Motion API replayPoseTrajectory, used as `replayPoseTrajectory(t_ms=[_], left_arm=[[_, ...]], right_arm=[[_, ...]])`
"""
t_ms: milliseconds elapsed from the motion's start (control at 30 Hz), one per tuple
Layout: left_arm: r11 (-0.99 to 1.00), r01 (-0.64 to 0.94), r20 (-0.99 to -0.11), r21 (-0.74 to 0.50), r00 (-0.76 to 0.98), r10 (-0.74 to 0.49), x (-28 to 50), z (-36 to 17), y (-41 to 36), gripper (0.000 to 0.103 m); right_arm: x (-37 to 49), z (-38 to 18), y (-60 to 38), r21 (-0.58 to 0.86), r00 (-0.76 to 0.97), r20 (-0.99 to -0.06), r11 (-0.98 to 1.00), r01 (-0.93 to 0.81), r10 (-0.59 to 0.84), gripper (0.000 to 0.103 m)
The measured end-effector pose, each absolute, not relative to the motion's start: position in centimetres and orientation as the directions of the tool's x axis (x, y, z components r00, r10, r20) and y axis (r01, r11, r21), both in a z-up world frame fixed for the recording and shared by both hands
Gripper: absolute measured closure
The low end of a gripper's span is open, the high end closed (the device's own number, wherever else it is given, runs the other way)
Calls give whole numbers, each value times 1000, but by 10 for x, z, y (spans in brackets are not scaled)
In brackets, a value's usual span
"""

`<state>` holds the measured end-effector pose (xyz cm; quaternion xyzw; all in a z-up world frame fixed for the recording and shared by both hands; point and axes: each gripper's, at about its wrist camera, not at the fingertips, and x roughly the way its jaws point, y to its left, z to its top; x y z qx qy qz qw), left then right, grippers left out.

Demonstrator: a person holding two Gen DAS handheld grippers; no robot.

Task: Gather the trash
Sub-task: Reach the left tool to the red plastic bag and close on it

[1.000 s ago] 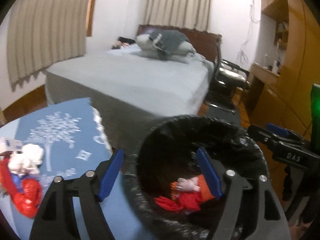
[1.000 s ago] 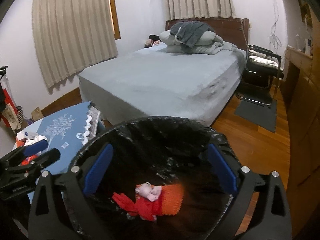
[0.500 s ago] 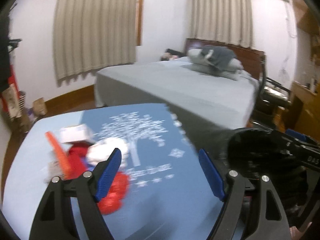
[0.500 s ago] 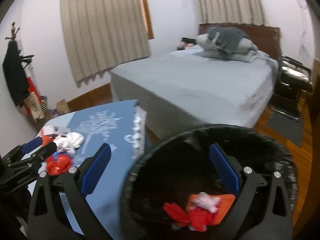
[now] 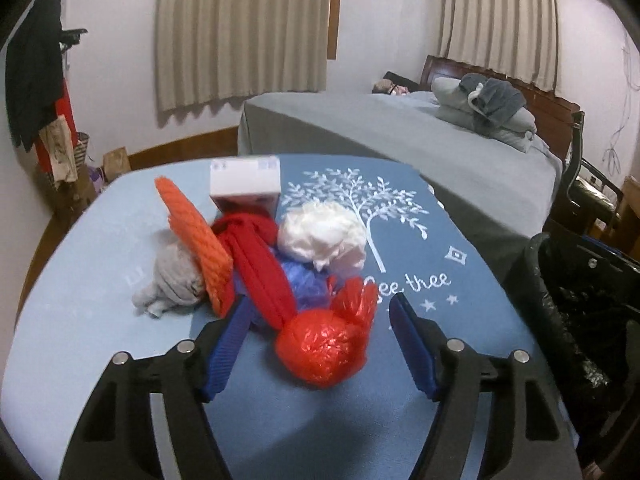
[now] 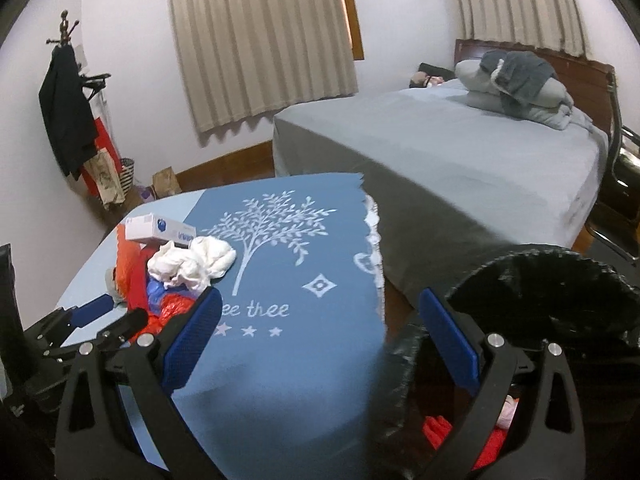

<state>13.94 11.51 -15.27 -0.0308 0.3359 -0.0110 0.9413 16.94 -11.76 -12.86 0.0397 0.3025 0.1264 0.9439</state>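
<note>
A heap of trash lies on the blue tablecloth (image 5: 400, 420): a red plastic bag (image 5: 324, 344), a red cloth strip (image 5: 260, 264), an orange ribbed piece (image 5: 192, 232), a grey rag (image 5: 168, 280), a white wad (image 5: 320, 236), a blue bag (image 5: 308, 284) and a white box (image 5: 244, 184). My left gripper (image 5: 318, 340) is open, its jaws either side of the red bag. My right gripper (image 6: 320, 344) is open and empty above the table edge, beside the black-lined bin (image 6: 560, 292), which holds red and pink trash (image 6: 496, 432). The heap also shows in the right wrist view (image 6: 180, 272).
A grey bed (image 5: 400, 140) with folded pillows stands behind the table. The bin (image 5: 580, 300) stands at the table's right edge. A coat rack (image 6: 68, 112) and bags are at the far left wall. A chair (image 6: 624, 184) stands right of the bed.
Both grippers have swung left, away from above the bin to over the table. My left gripper now has its open jaws around the red bag.
</note>
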Motion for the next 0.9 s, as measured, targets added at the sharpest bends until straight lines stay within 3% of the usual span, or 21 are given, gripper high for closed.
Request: replayPoseTrajectory(t_ms=[133,300,600,667,900], left_arm=[[997,-2,-655,-83,754,-54,144,-164,117,34],[995,7,-685,-96,725,-71,150,-177,114,47],[995,34,-722,-98,686,-95,153,-184,106,49],[994,44,-726,-97,680,-101,154,-185,103,55],[992,55,-676,-114,728,-118,140,-166,103,63]], right_arm=[[177,-135,-109,146,776,-573,965,-217,262,7],[181,-142,-107,142,765,-589,966,-218,259,7],[184,-146,-103,140,756,-598,963,-230,267,7],[184,-145,-102,138,756,-597,963,-232,268,7],[186,-142,-102,138,758,-596,963,-230,266,7]])
